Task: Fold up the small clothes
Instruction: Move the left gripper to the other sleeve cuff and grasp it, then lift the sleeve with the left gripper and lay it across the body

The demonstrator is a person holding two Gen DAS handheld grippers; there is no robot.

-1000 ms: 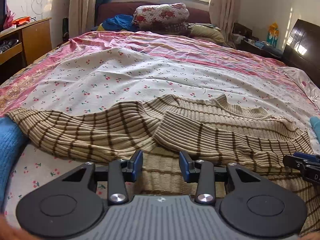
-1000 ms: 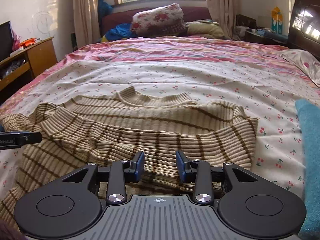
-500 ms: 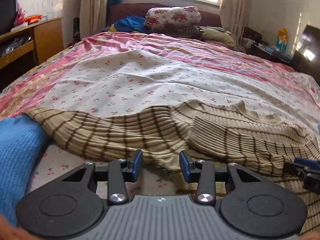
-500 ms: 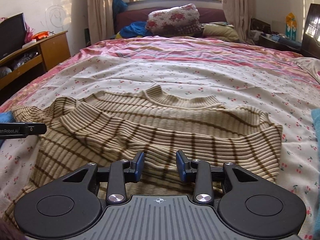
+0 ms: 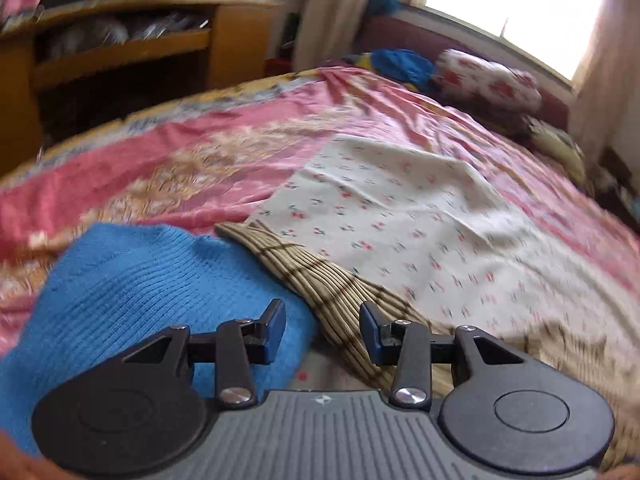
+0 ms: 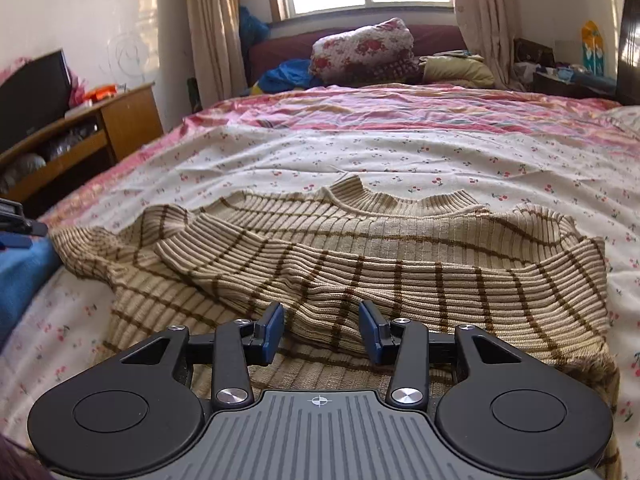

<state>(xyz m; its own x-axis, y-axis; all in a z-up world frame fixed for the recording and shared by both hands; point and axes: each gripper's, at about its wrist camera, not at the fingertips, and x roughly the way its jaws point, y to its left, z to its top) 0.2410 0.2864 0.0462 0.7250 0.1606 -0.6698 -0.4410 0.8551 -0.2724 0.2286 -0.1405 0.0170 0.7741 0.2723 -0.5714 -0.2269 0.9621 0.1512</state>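
Note:
A beige ribbed sweater with brown stripes [image 6: 360, 264] lies flat on the bed, collar toward the window, its right sleeve folded across the chest. My right gripper [image 6: 322, 328] hovers over the folded sleeve's lower edge; its jaws are opening and hold nothing. In the blurred left wrist view the sweater's left sleeve [image 5: 316, 284] stretches out toward the bed's side, its cuff beside a blue knit garment [image 5: 132, 292]. My left gripper [image 5: 322, 328] stands open above that sleeve, nothing between its fingers. The left gripper's tip [image 6: 16, 220] shows at the far left of the right wrist view.
The bed wears a white cherry-print sheet [image 6: 400, 152] over a pink quilt [image 6: 400, 104]. Pillows and bundled bedding [image 6: 364, 48] pile up under the window. A wooden desk [image 6: 80, 132] stands left of the bed, a dark headboard [image 6: 628, 48] on the right.
My left gripper has swung left and rolled, from over the sweater's body out to the left sleeve and the blue garment. The right gripper's jaws have spread a little; it barely moved.

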